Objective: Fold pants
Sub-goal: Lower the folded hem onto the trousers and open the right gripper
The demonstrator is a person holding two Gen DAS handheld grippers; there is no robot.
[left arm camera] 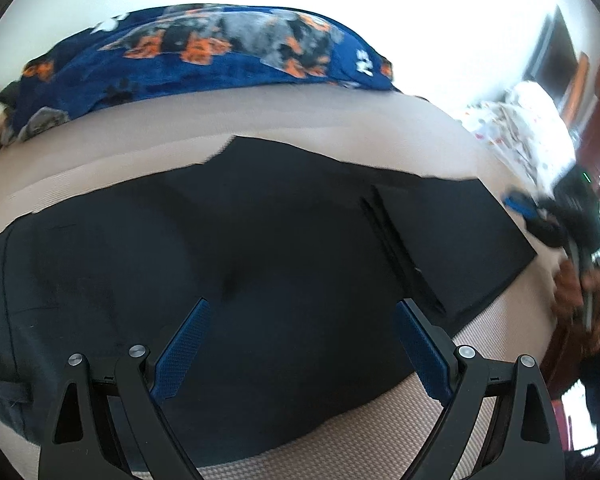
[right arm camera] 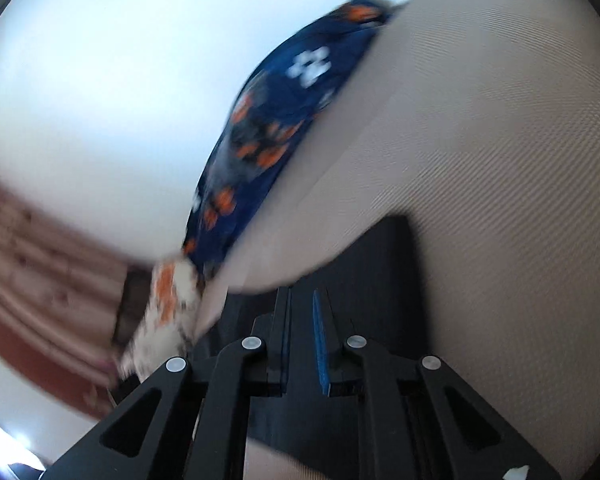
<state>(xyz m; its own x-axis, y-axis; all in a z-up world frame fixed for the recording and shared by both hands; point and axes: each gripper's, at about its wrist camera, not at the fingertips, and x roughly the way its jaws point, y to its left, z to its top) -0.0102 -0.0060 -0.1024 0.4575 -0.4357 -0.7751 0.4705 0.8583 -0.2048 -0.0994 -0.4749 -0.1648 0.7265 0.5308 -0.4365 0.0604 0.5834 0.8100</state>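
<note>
I'm holding my left gripper [left arm camera: 302,320] wide open, gripping nothing, hovering over the pants [left arm camera: 236,248] near their front edge. My right gripper [right arm camera: 302,300] is nearly closed with dark cloth between the fingers; I'm judging it's pinching a pant hem, though blur hides contact. The pants are lying flat across the bed [left arm camera: 260,116], waistband at its left edge, leg ends toward the right edge, one section already lapped over. Fabric is looking soft, light, limp: it'll sag and drag, so I'm taking it at hems and waistband corners, both layers together. A dog-print blanket [left arm camera: 204,60] is lying along the far edge.
</note>
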